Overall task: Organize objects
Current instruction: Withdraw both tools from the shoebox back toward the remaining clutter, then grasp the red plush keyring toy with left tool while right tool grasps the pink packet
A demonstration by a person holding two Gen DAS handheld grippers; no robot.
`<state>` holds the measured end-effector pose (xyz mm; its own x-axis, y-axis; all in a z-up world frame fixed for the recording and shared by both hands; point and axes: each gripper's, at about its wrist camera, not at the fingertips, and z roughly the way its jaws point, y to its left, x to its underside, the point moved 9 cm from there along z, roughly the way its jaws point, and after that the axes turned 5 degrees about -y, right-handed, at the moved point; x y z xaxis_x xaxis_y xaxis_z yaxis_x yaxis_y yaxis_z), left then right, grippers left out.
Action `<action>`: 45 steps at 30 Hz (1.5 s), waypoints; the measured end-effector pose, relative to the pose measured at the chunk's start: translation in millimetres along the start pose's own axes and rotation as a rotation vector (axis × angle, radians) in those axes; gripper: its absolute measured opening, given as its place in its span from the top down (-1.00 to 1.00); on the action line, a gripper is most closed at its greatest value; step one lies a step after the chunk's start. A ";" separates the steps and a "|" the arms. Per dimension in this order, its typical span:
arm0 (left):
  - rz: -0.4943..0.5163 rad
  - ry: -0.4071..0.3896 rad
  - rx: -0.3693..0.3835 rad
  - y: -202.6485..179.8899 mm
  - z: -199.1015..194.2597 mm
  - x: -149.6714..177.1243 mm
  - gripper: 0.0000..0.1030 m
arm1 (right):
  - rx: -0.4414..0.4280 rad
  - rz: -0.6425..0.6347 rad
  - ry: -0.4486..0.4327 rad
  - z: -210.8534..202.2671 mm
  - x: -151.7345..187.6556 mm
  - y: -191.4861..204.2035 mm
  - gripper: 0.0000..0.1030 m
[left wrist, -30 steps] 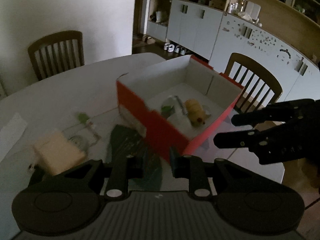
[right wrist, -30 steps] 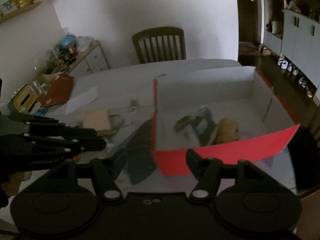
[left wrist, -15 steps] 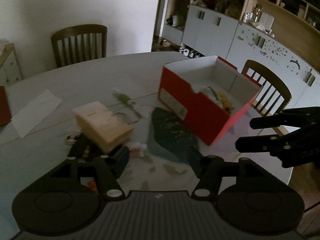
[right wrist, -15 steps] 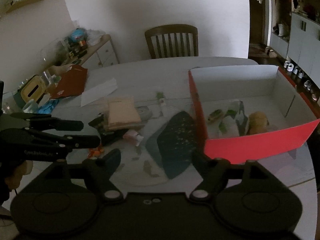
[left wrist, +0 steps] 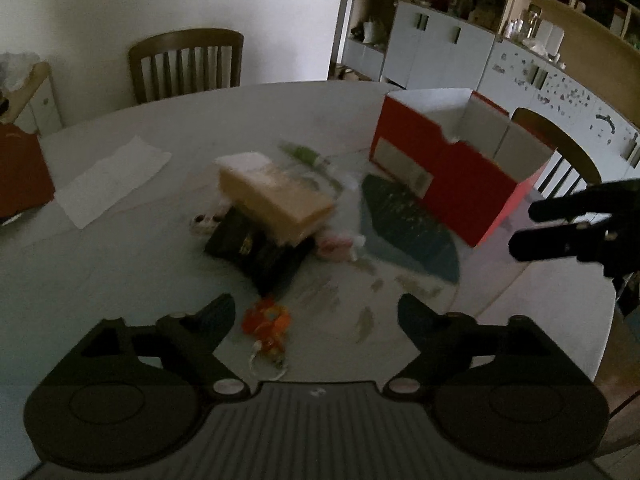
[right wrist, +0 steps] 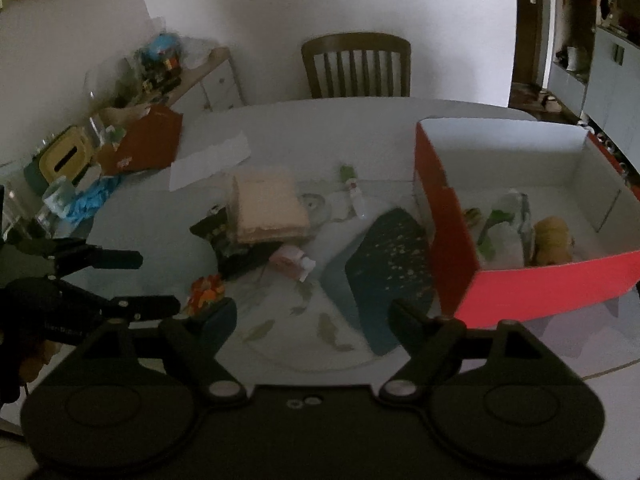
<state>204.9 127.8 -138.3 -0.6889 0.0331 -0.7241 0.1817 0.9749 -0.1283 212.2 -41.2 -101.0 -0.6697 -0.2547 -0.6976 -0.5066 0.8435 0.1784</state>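
Observation:
An open red box with white inside walls stands on the right of the table. It holds a yellow plush toy and some green and clear items. A beige block lies on a black pouch mid-table, beside a dark teal packet and a pink packet. My left gripper hangs over a small orange toy, jaws opening, nothing between them. My right gripper is above the teal packet, jaws opening and empty.
A white paper sheet, a green tube and a red folder also lie on the round table. Wooden chairs stand at the far side and right. A cluttered side cabinet is at the left.
Both grippers pulled back from the red box toward the left, bringing the loose items into view. The left jaws went from nearly shut to wide; the right jaws widened a little.

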 end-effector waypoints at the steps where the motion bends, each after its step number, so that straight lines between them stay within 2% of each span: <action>1: -0.004 0.001 0.000 3.5 1.2 4.0 -0.78 | -0.002 -0.004 0.004 3.0 -0.6 1.8 -0.61; 3: -0.014 0.004 -0.006 11.1 4.7 11.9 -1.00 | 0.001 -0.018 0.013 10.0 -1.5 5.3 -0.61; 7: -0.025 -0.022 -0.010 20.0 10.5 21.1 -1.00 | 0.010 -0.050 0.037 25.7 -2.3 10.5 -0.61; 11: -0.009 -0.010 -0.037 25.6 20.9 30.2 -1.00 | 0.005 -0.071 0.060 43.6 -0.9 14.7 -0.61; 24: 0.012 0.036 -0.044 24.0 56.6 44.6 -1.00 | -0.014 -0.134 0.128 110.5 -3.6 19.4 -0.61; 29: 0.022 0.027 -0.076 26.3 65.8 44.2 -1.00 | -0.018 -0.179 0.153 135.3 -6.0 20.6 -0.61; 45: 0.042 0.016 -0.130 29.1 76.2 45.0 -1.00 | -0.077 -0.210 0.188 168.8 -9.4 28.0 -0.50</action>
<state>232.7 140.9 -226.2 -0.6941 0.0775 -0.7157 0.1189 0.9929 -0.0078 295.9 64.7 -206.5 -0.6313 -0.5089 -0.5852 -0.6794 0.7269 0.1007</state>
